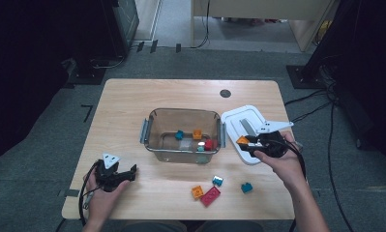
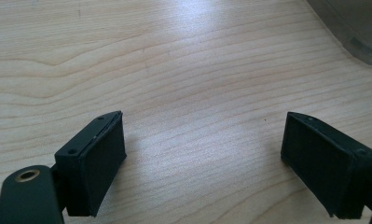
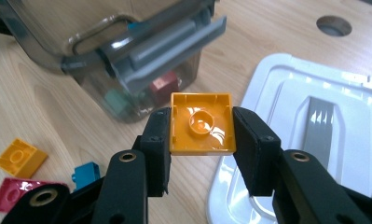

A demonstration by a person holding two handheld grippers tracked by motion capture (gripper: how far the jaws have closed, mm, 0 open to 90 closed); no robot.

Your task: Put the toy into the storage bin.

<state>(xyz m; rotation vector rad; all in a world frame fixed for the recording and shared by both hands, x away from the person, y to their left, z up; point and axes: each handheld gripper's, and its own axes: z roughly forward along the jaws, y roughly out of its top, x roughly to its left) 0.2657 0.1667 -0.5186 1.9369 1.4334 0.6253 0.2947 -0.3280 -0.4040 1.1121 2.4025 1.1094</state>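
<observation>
A: Start with the big things. What's on the tabletop (image 1: pixel 132 104)?

B: A clear plastic bin (image 1: pixel 183 135) sits in the middle with a few toy bricks inside. Its white lid (image 1: pixel 239 121) lies flat just to the right of it. Near the front edge are loose bricks: a red one (image 1: pixel 210 196), an orange one (image 1: pixel 197 192) and two teal ones.

A: And the hands?

B: The left hand-held gripper (image 2: pixel 202 158) rests low at the front left, jaws spread wide over bare wood with nothing between them. The right hand-held gripper (image 3: pixel 201 140) is raised above the lid's near edge, clamped on an orange brick (image 3: pixel 201 123).

A: How is that brick gripped?

B: By two opposite side walls, hollow underside facing the camera, pads flat against the walls.

A: How would you expect it to handle?

B: Light, rigid, with glossy plastic that could slip if squeezed on a corner. The flat parallel sides are the right place to hold; it should not crush or bend. My guess is it goes into the bin next, and a short drop would not harm it.
</observation>
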